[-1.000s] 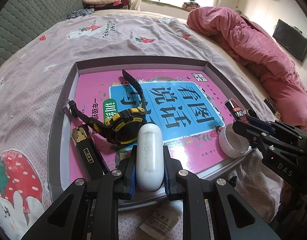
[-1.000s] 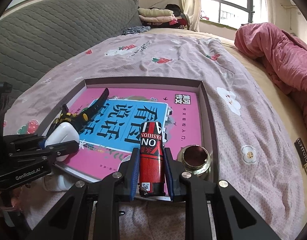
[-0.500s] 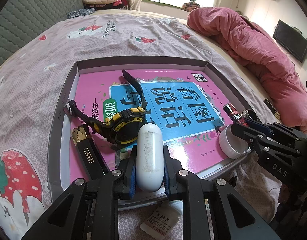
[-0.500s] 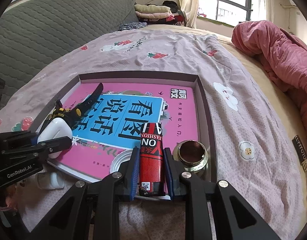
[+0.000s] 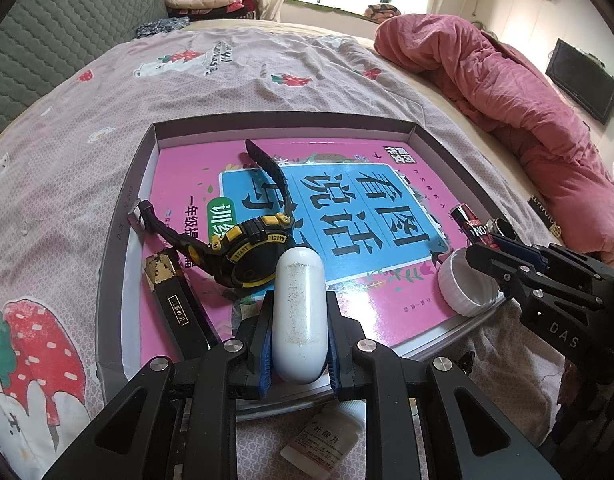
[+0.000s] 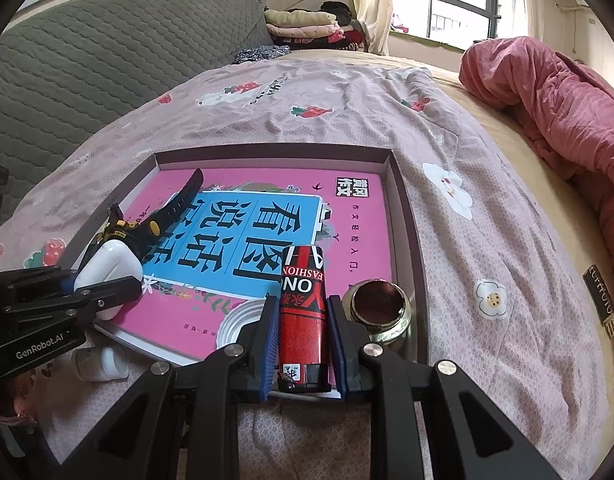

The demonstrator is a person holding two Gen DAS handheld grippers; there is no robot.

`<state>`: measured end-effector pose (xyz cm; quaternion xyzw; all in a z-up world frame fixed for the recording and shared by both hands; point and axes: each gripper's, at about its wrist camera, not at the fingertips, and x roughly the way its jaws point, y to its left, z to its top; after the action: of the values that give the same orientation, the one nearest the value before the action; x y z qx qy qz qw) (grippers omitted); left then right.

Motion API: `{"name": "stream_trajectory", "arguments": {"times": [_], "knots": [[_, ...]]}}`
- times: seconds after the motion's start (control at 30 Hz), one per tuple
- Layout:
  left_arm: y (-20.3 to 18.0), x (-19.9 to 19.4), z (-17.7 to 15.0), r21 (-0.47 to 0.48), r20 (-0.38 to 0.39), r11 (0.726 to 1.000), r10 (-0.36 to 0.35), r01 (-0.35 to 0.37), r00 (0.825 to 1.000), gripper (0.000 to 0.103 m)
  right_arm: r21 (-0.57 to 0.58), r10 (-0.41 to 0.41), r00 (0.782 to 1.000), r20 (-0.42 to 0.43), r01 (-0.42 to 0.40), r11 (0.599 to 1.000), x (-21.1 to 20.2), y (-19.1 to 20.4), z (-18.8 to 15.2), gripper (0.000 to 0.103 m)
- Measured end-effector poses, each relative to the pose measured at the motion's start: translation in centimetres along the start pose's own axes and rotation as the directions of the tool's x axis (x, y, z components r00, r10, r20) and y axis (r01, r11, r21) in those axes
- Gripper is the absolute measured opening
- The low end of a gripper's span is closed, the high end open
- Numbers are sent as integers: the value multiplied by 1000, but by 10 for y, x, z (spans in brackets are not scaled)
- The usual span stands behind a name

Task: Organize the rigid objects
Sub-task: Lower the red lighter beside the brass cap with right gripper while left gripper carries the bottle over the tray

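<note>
My left gripper (image 5: 299, 340) is shut on a white oval case (image 5: 299, 312), held over the near edge of a shallow grey tray (image 5: 119, 216) that holds a pink book (image 5: 347, 200). A black-and-yellow watch (image 5: 247, 252) and a black bar (image 5: 179, 308) lie in the tray just ahead of it. My right gripper (image 6: 301, 340) is shut on a red-and-black lighter (image 6: 303, 312), over the tray's near right corner (image 6: 407, 220). A brass jar (image 6: 381, 308) stands right of the lighter, a white lid (image 6: 239, 320) left of it. The lid also shows in the left wrist view (image 5: 467, 284).
A small white pill bottle (image 5: 323, 440) lies on the bedsheet just outside the tray's near edge, also seen in the right wrist view (image 6: 101, 362). A pink quilt (image 5: 507, 92) is heaped at the right. A grey padded headboard (image 6: 87, 60) stands at the left.
My right gripper with the lighter has drawn back a little toward the tray's near right corner, beside the brass jar. My left gripper holds still with the white case.
</note>
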<state>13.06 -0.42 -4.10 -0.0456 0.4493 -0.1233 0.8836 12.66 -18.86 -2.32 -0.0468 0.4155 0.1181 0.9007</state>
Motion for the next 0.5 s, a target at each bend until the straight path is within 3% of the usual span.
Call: {"name": "stream_trajectory", "arguments": {"times": [0.5], "knots": [[0,0,0,-2,1,1000,0,0,1000,21,-3,17,1000,5,-17,1000,-2,4,-1,24]]}}
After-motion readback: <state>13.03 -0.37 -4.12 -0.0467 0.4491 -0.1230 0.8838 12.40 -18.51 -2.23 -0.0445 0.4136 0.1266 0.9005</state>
